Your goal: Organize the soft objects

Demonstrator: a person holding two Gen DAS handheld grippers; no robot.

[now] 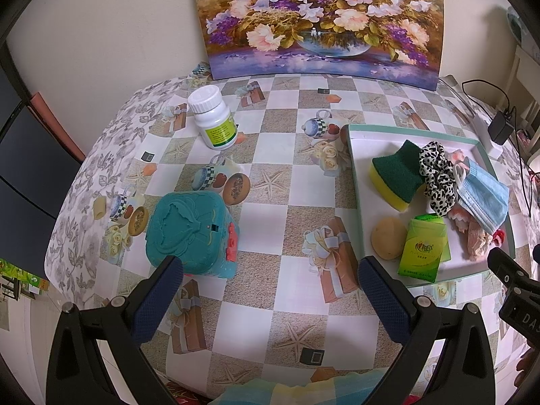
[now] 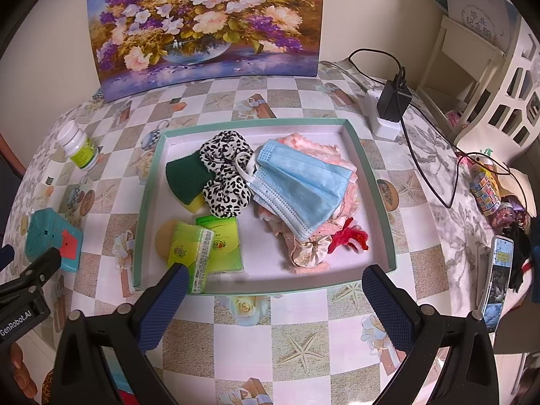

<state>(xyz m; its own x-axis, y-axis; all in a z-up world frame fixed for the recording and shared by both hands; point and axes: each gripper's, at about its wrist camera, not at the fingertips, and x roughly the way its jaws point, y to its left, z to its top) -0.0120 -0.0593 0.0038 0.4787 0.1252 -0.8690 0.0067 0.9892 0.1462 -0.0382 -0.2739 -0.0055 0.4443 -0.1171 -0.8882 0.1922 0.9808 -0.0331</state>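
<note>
Right wrist view puts the tray [image 2: 368,175] at centre frame, and it holds nearly all the soft things: sponge [image 2: 184,177], scrunchie [image 2: 224,175], mask [image 2: 300,185], pink cloth [image 2: 349,199], red yarn [image 2: 349,238], tissue packs [image 2: 206,246] and a tan puff [image 2: 163,241]. Sorting looks close to done. Outside the tray lie only hard items at left: the bottle [image 1: 214,118] and the teal box [image 1: 192,233]. The right gripper [image 2: 275,292] hangs at the tray's near edge, fingers apart, holding nothing. The left gripper [image 1: 270,285] is likewise spread and empty over bare cloth at lower centre, its left finger by the box. A checked tablecloth [image 1: 270,202] covers the table; a flower painting [image 1: 320,17] leans on the wall at top. At right sit a charger [image 2: 393,99], a white shelf [image 2: 489,77] and a phone [image 2: 497,276].
</note>
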